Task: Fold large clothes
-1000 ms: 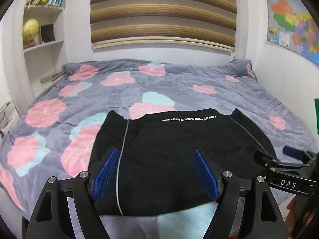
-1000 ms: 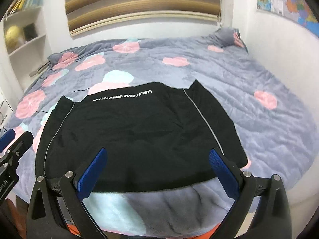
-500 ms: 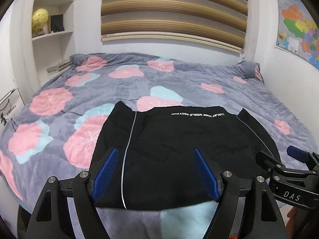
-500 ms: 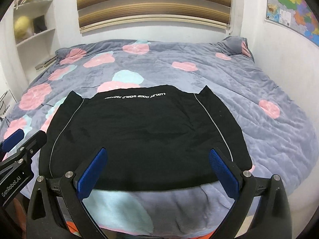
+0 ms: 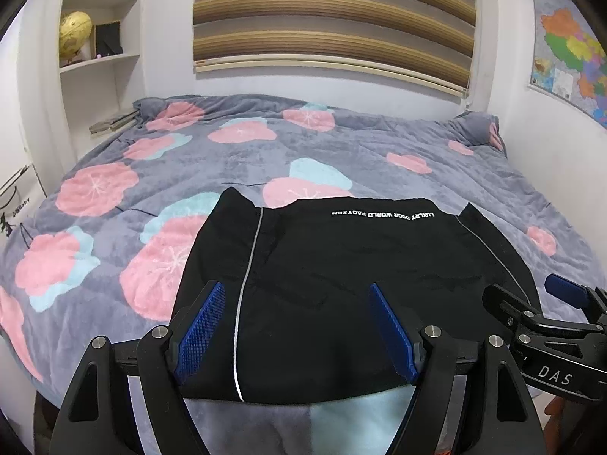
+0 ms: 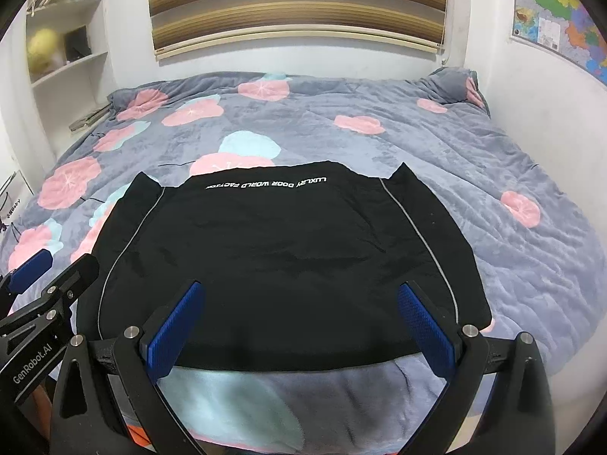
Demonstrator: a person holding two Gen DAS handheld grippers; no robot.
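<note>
A black garment with grey piping and white lettering lies folded flat on the near part of the bed; it also shows in the right wrist view. My left gripper is open and empty, held above the garment's near left edge. My right gripper is open and empty, held above the garment's near edge. The right gripper shows at the right edge of the left wrist view. The left gripper shows at the left edge of the right wrist view.
The bed has a grey blanket with pink and blue flowers. A white shelf with a globe and books stands at far left. Striped blinds hang on the far wall and a map on the right wall.
Both grippers have pulled back and risen a little from the garment, so more of the bed and room shows. The garment has not moved. Both grippers stay open.
</note>
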